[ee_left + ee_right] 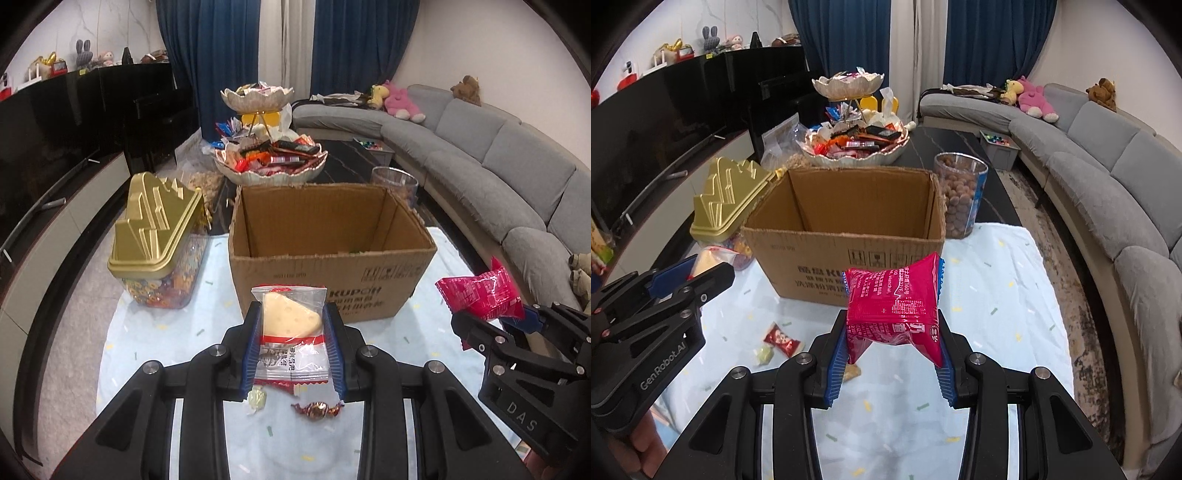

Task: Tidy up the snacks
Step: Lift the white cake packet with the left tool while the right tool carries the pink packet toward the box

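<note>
My left gripper (291, 314) is shut on a clear packet with a pale wedge-shaped cake (290, 319), held above the cloth just in front of an open cardboard box (325, 273). My right gripper (892, 325) is shut on a puffy pink snack packet (894, 302), also in front of the box (846, 254). The right gripper and its pink packet (480, 295) show at the right of the left wrist view. The left gripper (690, 277) shows at the left of the right wrist view. Loose candies (317, 410) (783, 339) lie on the cloth below.
A gold-lidded candy jar (159, 236) stands left of the box. A clear tub of brown balls (960, 195) stands to its right rear. A two-tier bowl stand full of snacks (269, 158) is behind. A grey sofa (498, 166) runs along the right.
</note>
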`<state>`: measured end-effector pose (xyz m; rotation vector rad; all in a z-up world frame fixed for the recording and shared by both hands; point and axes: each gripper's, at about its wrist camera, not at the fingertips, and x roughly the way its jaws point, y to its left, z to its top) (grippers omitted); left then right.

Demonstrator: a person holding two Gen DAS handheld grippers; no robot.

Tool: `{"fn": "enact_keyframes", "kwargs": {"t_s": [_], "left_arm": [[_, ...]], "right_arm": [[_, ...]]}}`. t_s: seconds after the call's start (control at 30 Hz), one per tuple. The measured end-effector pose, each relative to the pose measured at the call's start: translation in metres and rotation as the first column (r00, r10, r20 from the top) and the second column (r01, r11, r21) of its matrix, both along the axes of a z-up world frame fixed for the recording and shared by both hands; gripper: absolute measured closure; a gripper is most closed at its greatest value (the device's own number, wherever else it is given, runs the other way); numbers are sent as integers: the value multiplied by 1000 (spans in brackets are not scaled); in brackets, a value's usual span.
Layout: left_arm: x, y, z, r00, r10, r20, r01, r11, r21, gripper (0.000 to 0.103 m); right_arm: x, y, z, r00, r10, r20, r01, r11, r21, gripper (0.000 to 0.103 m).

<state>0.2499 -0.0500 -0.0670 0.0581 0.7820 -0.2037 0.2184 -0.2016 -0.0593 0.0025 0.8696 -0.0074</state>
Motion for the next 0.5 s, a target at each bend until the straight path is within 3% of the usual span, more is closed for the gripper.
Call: {"fn": "enact_keyframes", "kwargs": {"t_s": [0.5], "left_arm": [[32, -3, 17, 999, -2, 33, 3, 1000, -7, 71]], "right_arm": [[29, 0, 20, 999, 0, 40, 0, 1000, -6, 60]]}}
